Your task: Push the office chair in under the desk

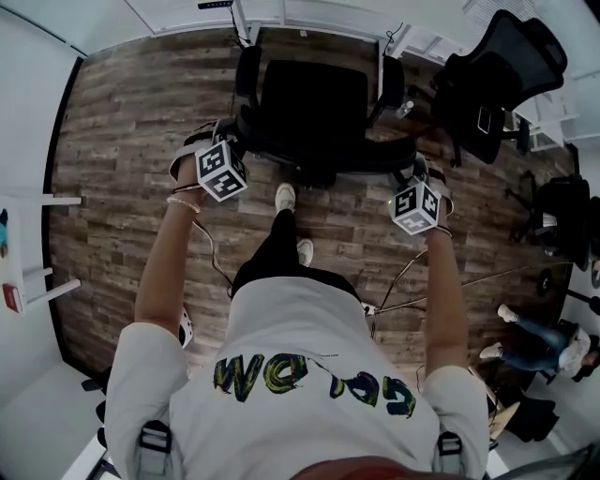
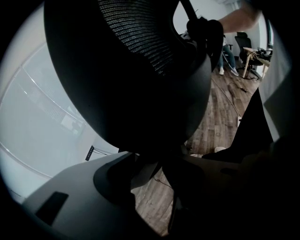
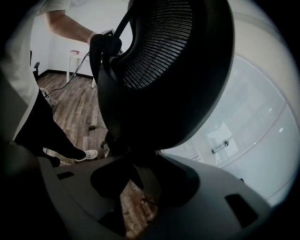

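Standing behind the office chair (image 1: 314, 98), with its mesh backrest (image 1: 323, 159) taken at both sides. Pinching the left rim between the nearly closed jaws of the left gripper (image 1: 217, 139). Seen from that gripper's own camera, the backrest (image 2: 131, 70) fills the space just above the left gripper (image 2: 157, 161). Doing the same on the right, with the jaws of the right gripper (image 1: 412, 176) drawn close together on the opposite rim. There too the backrest (image 3: 164, 70) runs down into the right gripper (image 3: 138, 171).

Straight ahead of both pairs of jaws, past the seat: the white desk (image 1: 319, 17). Probably not tucked in yet, judging by how much seat shows.

To do this step well:
- Push straight along the line of the jaws, with equal force from each side, so as not to swivel the seat.
- Press forward through the rim rather than squeezing harder.
- Watch the armrests (image 1: 248, 70) on either side ahead of the jaws as they near the desk edge.
- Mind the shoes (image 1: 285, 196) behind the jaws, close to the chair's base.
- Steer clear of the second black chair (image 1: 497, 84), well off to the right of the right jaws.
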`<state>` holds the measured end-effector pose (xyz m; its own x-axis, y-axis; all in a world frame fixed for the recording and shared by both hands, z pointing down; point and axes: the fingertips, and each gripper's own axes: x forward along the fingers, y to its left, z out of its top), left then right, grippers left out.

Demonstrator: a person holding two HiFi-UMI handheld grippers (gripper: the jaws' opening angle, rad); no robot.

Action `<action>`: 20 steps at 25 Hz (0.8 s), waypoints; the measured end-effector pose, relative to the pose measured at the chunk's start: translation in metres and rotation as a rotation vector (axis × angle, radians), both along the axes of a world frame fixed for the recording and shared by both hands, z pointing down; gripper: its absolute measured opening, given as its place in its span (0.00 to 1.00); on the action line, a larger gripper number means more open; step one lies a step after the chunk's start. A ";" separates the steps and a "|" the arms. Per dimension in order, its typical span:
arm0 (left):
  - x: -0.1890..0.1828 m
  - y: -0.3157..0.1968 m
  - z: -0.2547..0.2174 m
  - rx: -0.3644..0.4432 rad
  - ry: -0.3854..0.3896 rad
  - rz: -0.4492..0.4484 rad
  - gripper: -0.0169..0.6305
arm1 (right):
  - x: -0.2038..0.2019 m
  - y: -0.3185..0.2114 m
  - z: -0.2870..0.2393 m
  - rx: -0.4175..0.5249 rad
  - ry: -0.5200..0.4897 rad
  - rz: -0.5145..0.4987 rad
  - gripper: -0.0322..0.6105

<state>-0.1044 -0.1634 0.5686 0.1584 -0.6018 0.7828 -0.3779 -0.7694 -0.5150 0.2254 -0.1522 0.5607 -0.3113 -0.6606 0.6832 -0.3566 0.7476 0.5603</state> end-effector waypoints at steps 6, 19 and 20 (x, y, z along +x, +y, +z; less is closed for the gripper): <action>0.000 -0.037 0.000 0.011 0.010 0.003 0.31 | 0.000 -0.036 0.001 -0.002 -0.002 0.003 0.31; -0.005 -0.130 -0.001 0.020 0.035 0.026 0.31 | -0.007 -0.130 0.002 -0.025 0.020 0.029 0.31; -0.006 -0.138 -0.001 0.018 0.034 0.028 0.31 | -0.008 -0.137 0.003 -0.029 0.021 0.030 0.31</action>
